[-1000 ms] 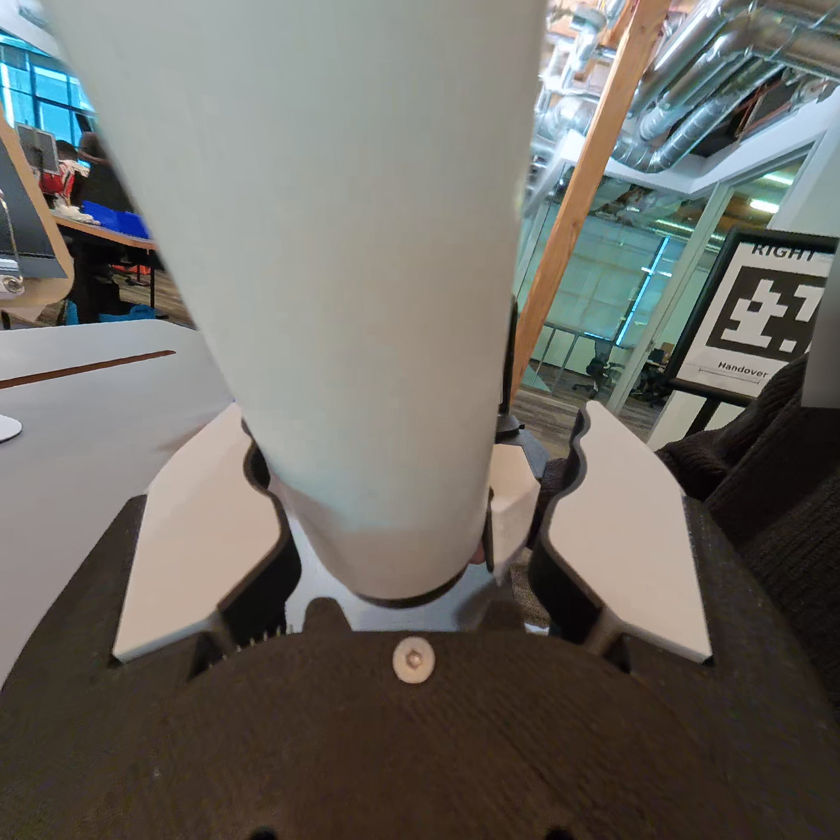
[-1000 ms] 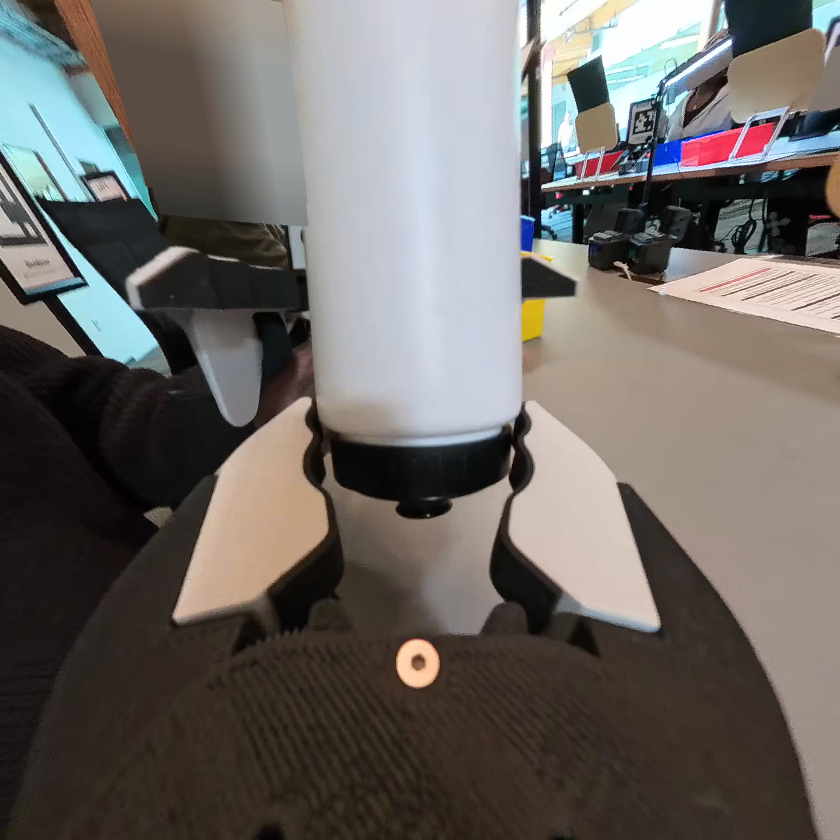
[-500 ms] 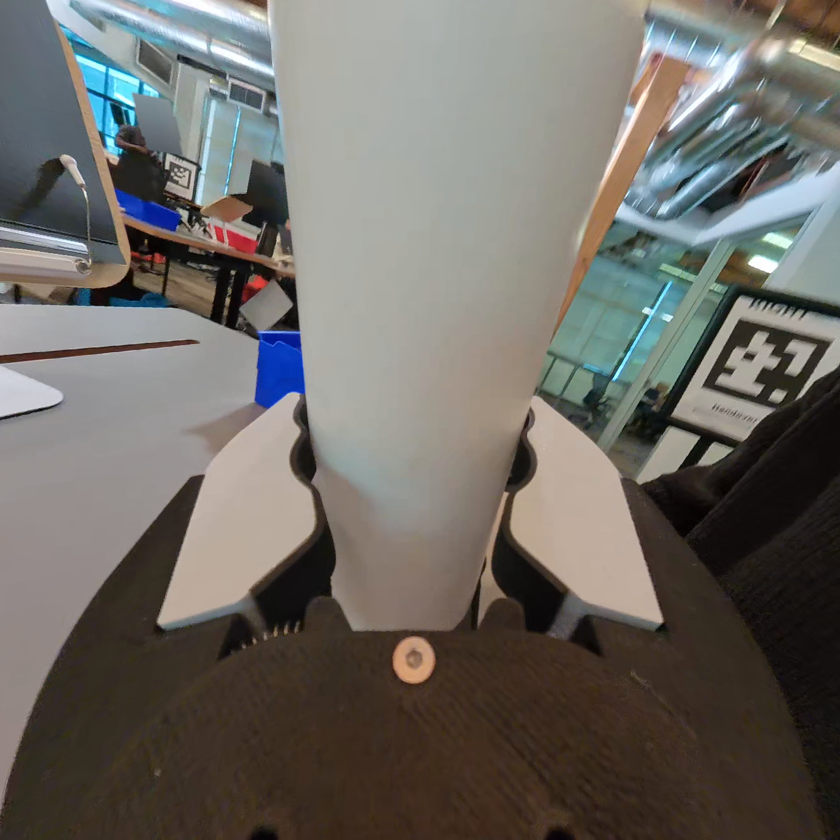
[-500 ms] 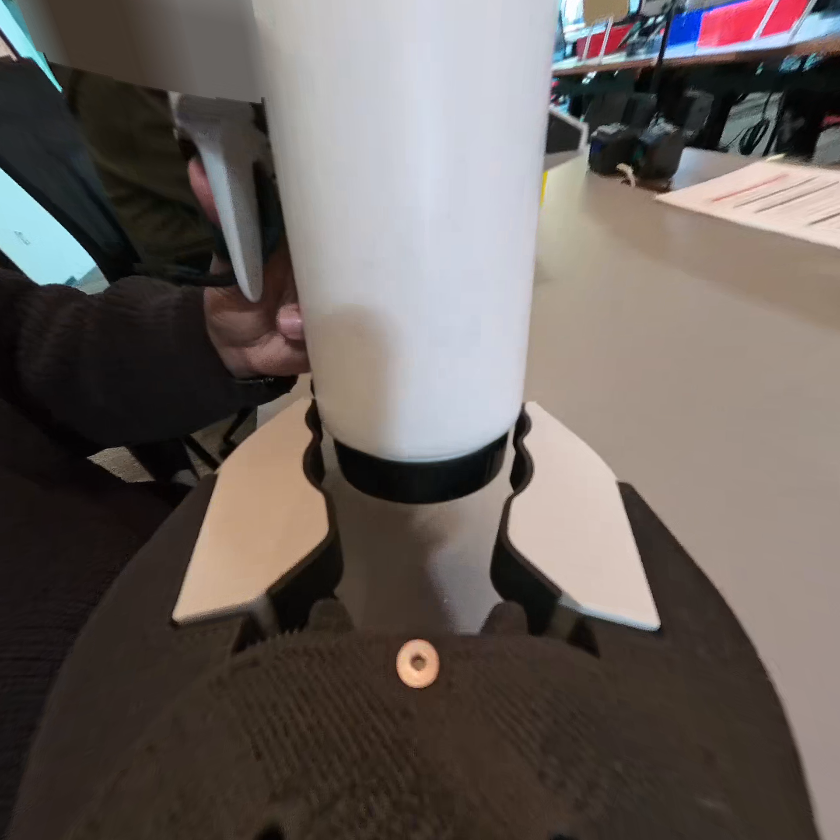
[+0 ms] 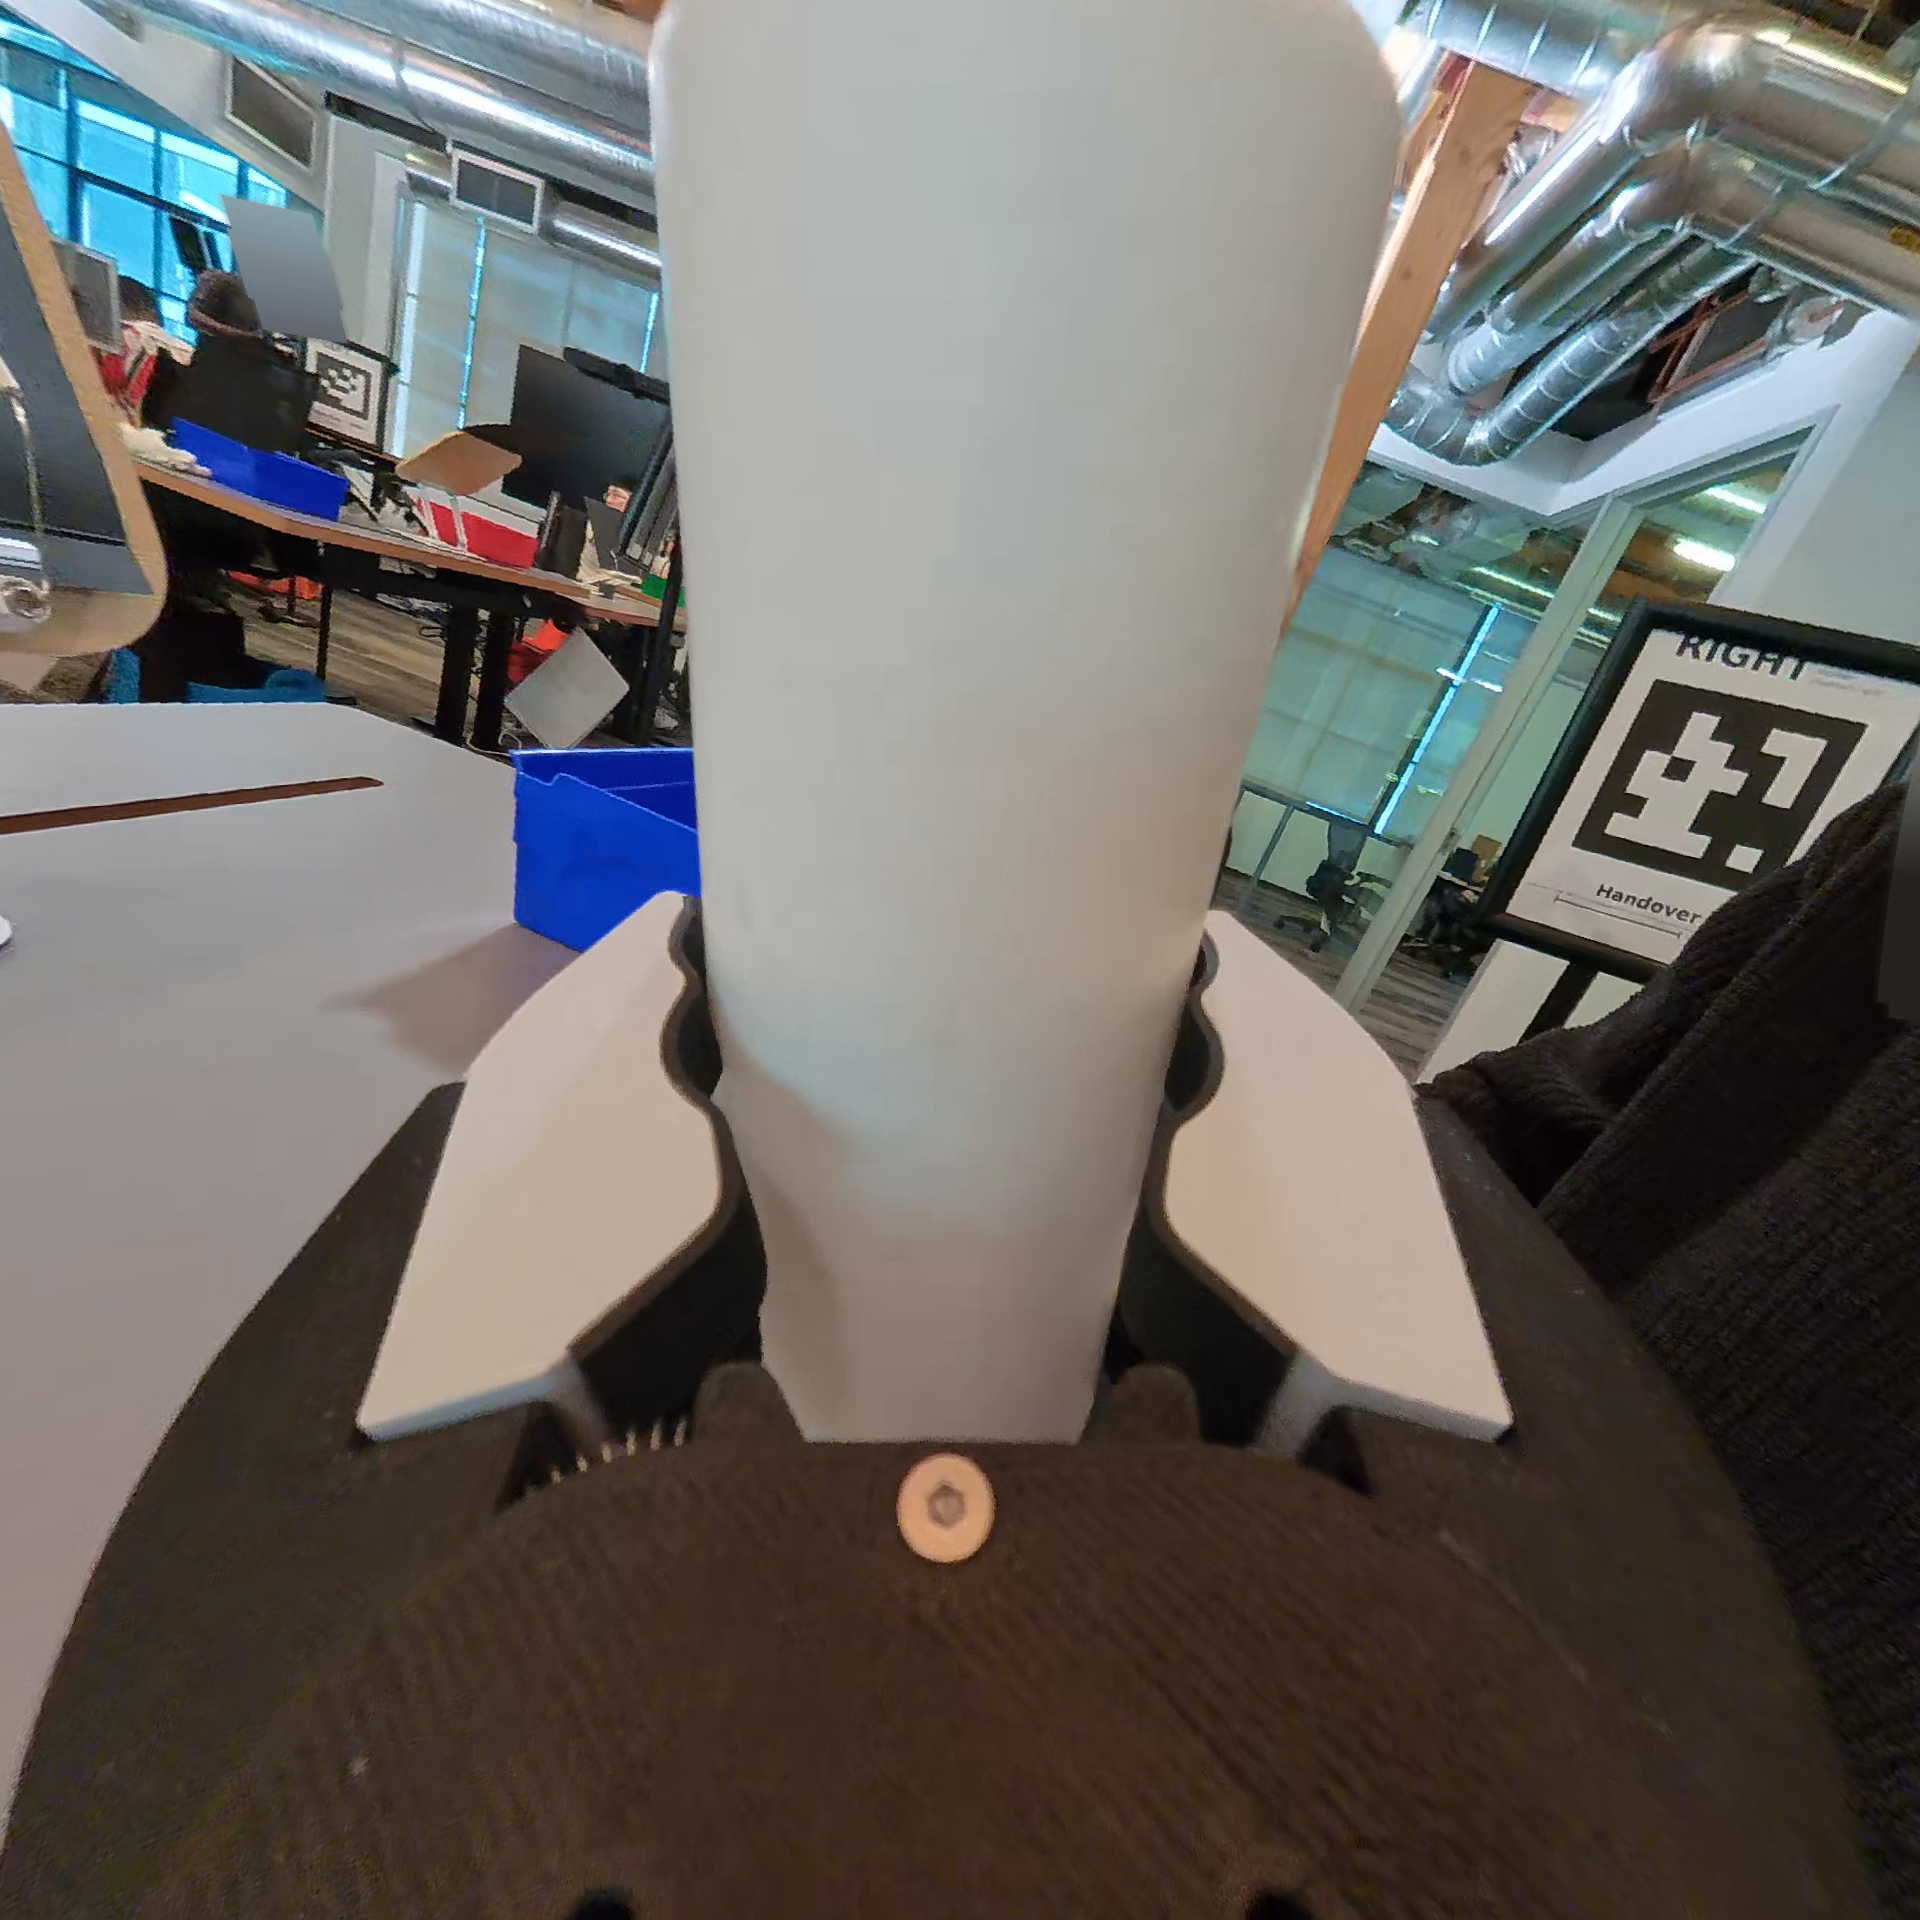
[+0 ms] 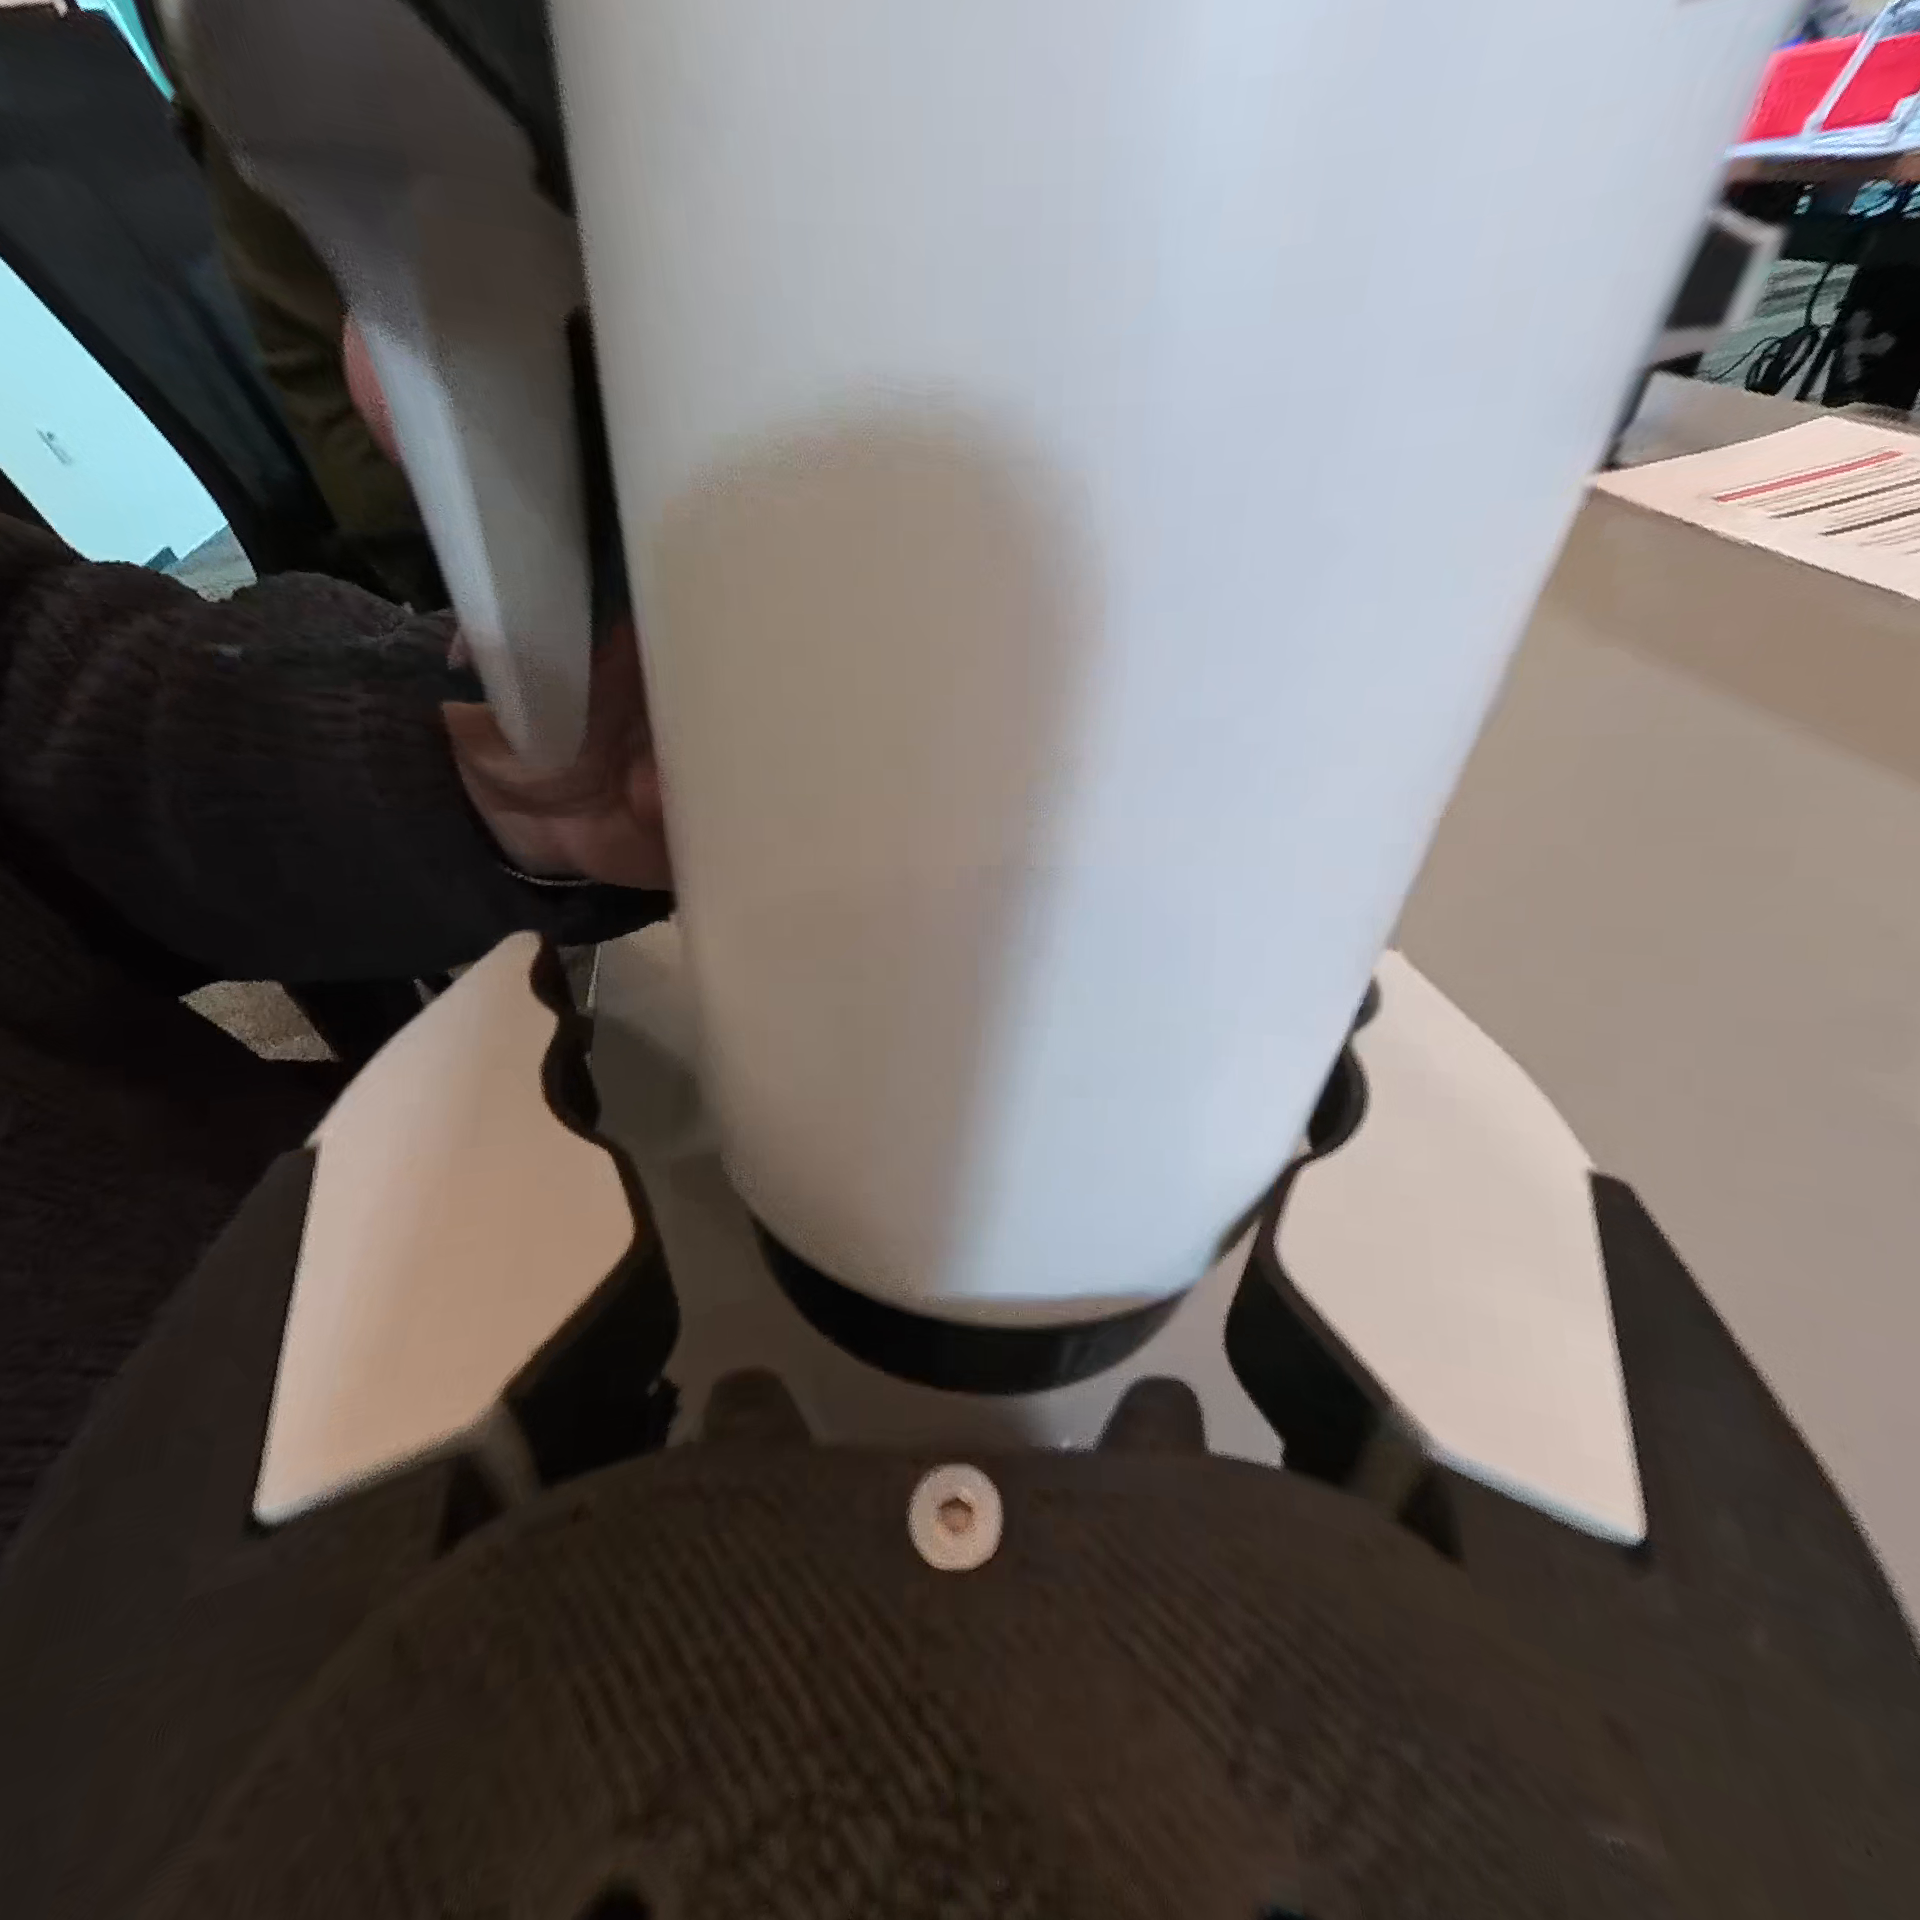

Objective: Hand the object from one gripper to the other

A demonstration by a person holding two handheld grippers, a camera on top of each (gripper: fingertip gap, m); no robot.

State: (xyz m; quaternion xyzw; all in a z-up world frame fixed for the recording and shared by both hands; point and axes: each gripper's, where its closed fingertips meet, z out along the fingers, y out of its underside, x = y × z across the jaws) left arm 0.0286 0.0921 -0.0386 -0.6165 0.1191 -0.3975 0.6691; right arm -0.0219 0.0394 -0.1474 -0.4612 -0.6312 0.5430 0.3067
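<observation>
A tall white bottle [image 5: 987, 623] stands upright between the fingers of my left gripper [image 5: 940, 935], which is shut on its body. In the right wrist view the same bottle [image 6: 1091, 623] shows with its black cap [image 6: 966, 1351] pointing toward the camera. My right gripper [image 6: 951, 966] is open around the cap end, with a clear gap at its left finger [image 6: 447, 1226]. One white finger of the left gripper [image 6: 468, 520] shows blurred against the bottle's left side, above a hand [image 6: 561, 810].
A blue bin [image 5: 603, 842] sits on the grey table [image 5: 208, 1039] behind the bottle. A framed marker sign [image 5: 1714, 800] stands at the right, behind a dark sleeve [image 5: 1766, 1143]. A printed sheet [image 6: 1787, 509] lies on the table [image 6: 1662, 935]. My right fingertips sit around 11 cm from my left ones.
My left gripper closed on the bottle's body. My right gripper, which was shut on the black cap, has opened, and the bottle now sits closer and slightly tilted in its view.
</observation>
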